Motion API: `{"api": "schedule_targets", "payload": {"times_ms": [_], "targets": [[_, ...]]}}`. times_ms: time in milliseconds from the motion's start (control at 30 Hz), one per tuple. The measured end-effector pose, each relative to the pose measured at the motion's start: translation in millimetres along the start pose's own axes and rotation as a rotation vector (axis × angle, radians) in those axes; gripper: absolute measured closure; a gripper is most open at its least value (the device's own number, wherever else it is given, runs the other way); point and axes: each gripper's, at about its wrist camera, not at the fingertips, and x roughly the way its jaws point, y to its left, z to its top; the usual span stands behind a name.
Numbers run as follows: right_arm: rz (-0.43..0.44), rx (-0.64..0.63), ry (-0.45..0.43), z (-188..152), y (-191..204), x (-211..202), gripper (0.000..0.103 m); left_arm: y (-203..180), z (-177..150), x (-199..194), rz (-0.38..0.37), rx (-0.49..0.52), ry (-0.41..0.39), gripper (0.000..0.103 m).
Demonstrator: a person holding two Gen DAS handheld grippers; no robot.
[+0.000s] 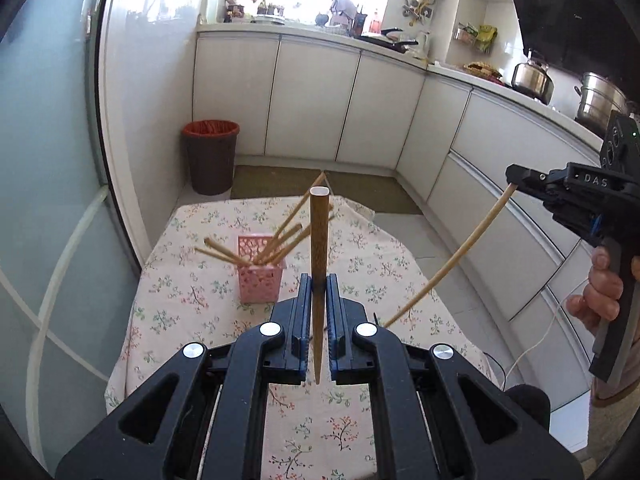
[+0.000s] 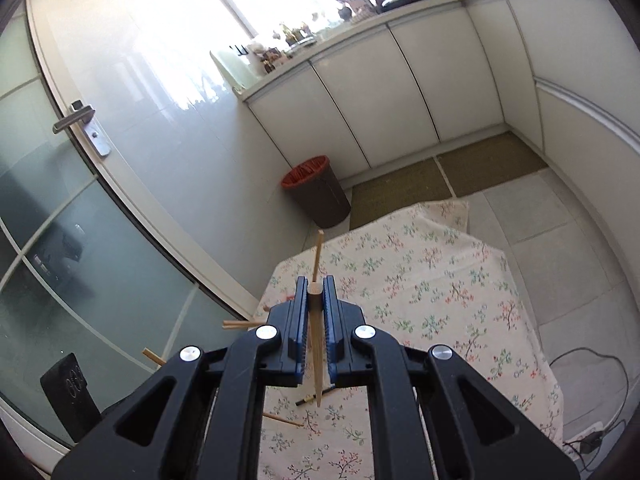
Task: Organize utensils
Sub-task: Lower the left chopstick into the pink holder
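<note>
My left gripper (image 1: 319, 282) is shut on a brown chopstick (image 1: 319, 232) that stands upright between its pads, thick end up. Beyond it, a pink lattice holder (image 1: 260, 276) on the floral tablecloth (image 1: 192, 304) holds several chopsticks leaning out. At the right, a person's hand carries my right gripper (image 1: 514, 176), shut on the thick end of a pale chopstick (image 1: 452, 256) that slants down toward the table. In the right wrist view the right gripper (image 2: 316, 282) clamps that chopstick (image 2: 317, 360). Other chopstick ends (image 2: 240, 324) poke out from behind its body, which hides the holder.
A loose chopstick (image 2: 282, 420) and a short dark stick with a gold band (image 2: 316, 396) lie on the cloth (image 2: 420, 280). A brown bin with a red liner (image 1: 210, 156) stands past the table's far edge. White cabinets (image 1: 312, 100) line the back and right, a glass door (image 2: 60, 260) the left.
</note>
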Motion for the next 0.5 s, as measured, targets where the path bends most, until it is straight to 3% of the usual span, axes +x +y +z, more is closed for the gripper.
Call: {"api": "schedule_targets", "payload": {"times_ms": [267,500], "targets": [[0.046,-0.087,-0.14,87,65,-24,0.095,6,66,-15,0.047,0.026,-0.154,0.097],[0.043,-0.149,-0.19,123,100,18,0.095,23,105,17,0.121,0.018,-0.201,0.096]]}}
